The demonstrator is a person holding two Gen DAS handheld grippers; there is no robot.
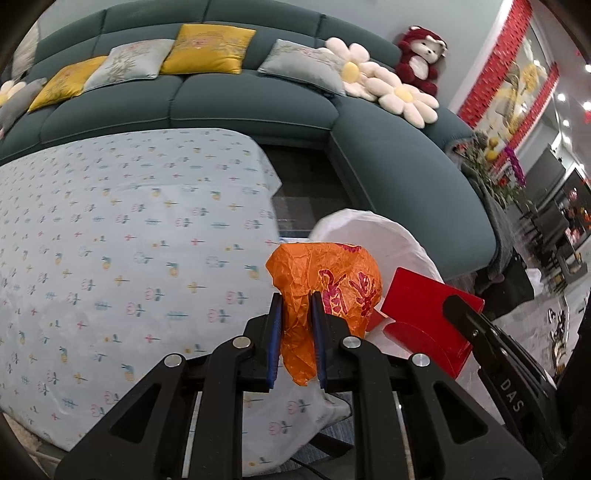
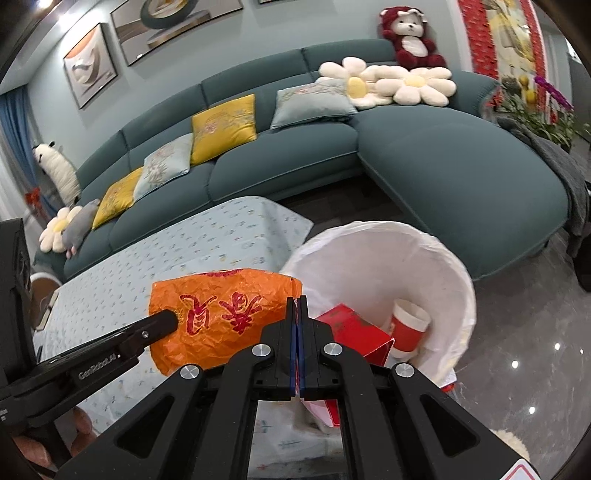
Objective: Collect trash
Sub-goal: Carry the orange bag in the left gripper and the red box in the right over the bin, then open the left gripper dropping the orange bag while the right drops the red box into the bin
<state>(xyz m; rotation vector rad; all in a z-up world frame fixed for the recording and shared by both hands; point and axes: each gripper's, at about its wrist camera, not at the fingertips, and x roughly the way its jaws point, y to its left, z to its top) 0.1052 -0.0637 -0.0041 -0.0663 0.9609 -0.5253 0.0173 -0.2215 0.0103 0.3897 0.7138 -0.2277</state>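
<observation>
Left tongs (image 1: 296, 295) closed partway on a crumpled orange wrapper (image 1: 332, 280) with red characters, the film bunched between the blue pads (image 1: 275, 332). Right tongs (image 2: 297, 299) pressed fully together, pinching the opposite edge of the same orange wrapper (image 2: 218, 314); the left tongs' tip enters this view at the wrapper's left side. The wrapper hangs above the edge of the tabletop (image 1: 110, 229), draped in a pale floral cloth, just beside a white-lined bin (image 2: 443, 266). Inside the bin: a red box (image 2: 354, 328) and a red-and-white paper cup (image 2: 408, 328). Background: teal sofa (image 2: 443, 158) carrying cushions and a plush bear (image 2: 408, 33).
</observation>
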